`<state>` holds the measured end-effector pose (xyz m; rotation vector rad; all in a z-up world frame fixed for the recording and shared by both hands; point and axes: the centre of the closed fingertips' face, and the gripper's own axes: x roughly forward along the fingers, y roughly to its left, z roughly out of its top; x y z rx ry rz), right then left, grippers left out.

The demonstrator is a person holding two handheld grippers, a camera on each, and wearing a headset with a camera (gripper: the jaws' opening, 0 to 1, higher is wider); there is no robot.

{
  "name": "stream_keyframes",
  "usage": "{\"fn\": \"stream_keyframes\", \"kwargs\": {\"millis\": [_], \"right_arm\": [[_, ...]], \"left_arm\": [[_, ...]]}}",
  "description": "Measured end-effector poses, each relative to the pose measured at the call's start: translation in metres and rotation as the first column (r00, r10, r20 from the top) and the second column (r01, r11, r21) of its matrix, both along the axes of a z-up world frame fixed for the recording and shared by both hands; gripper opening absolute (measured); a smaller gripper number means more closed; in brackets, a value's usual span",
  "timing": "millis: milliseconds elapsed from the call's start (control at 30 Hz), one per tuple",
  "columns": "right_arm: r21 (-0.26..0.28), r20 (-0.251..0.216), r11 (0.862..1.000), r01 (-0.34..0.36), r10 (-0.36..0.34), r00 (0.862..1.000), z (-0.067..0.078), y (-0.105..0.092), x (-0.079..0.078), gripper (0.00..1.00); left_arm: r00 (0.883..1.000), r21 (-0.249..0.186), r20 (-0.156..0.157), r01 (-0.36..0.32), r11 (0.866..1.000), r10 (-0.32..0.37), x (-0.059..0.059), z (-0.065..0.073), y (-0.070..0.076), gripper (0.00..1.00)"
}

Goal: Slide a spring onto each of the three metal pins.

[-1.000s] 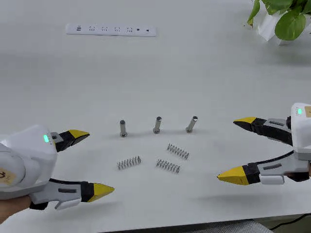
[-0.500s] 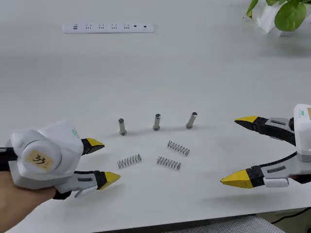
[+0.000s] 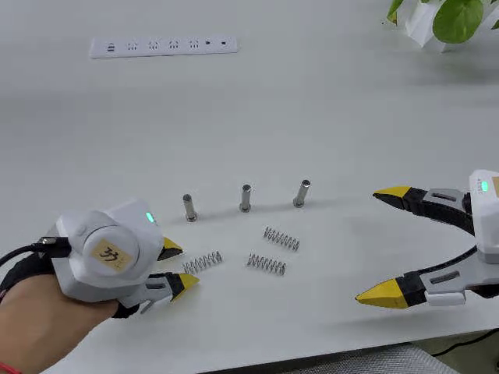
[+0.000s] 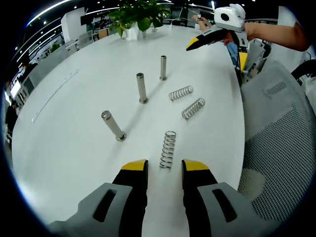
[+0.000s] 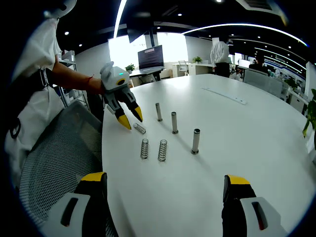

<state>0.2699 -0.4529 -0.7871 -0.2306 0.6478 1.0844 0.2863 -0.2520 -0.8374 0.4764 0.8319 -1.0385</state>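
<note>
In the head view my left gripper [image 3: 185, 265] sits low over the white table [image 3: 327, 117]. Its yellow-tipped jaws are a narrow way apart and hold nothing, and the tips are just beside the left spring [image 3: 203, 262]. I cannot tell whether they touch it. The middle spring [image 3: 267, 265] and the right spring [image 3: 281, 239] lie flat near it. Behind the springs the left pin [image 3: 188, 208], the middle pin [image 3: 245, 198] and the right pin [image 3: 302, 193] stand in a row, apart from all three springs. My right gripper [image 3: 373, 245] hangs off to the right with its jaws spread wide and empty, well apart from the springs. A power strip [image 3: 162, 47] lies at the far side, and a plant [image 3: 440, 15] shows in the top corner.

In the left gripper view my two jaws are slightly parted. The left spring [image 4: 168, 149] lies straight ahead, in line with the gap, with its near end just past the tips. The other two springs lie beyond it, and the three pins stand beside them.

In the right gripper view my jaws stand far apart with nothing between them. Ahead are the pins and two springs side by side. My left gripper [image 5: 132, 122] points at the third spring, next to a mesh chair [image 5: 54, 148]
</note>
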Motion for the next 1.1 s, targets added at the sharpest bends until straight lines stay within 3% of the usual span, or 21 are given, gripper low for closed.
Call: {"fn": "stream_keyframes", "kwargs": {"millis": [200, 400, 667, 1100], "right_arm": [[0.001, -0.001, 1.000, 0.000, 0.000, 1.000, -0.0019, -0.0018, 0.0003, 0.96], [0.000, 0.000, 1.000, 0.003, -0.003, 1.000, -0.0030, -0.0035, 0.0015, 0.96], [0.004, 0.003, 1.000, 0.013, -0.013, 1.000, -0.0019, -0.0034, 0.0027, 0.95], [0.007, 0.004, 1.000, 0.021, -0.021, 1.000, -0.0016, -0.0032, 0.0026, 0.93]], "left_arm": [[1.000, 0.030, -0.002, 0.000, 1.000, 0.000, 0.0001, -0.0058, 0.0044, 0.20], [1.000, 0.032, 0.000, 0.000, 0.999, 0.000, 0.0013, -0.0066, 0.0028, 0.19], [0.999, 0.067, 0.022, 0.032, 0.997, -0.033, 0.0020, -0.0075, 0.0031, 0.14], [0.998, 0.093, 0.013, 0.066, 0.993, -0.067, -0.0005, -0.0083, -0.0006, 0.07]]}}
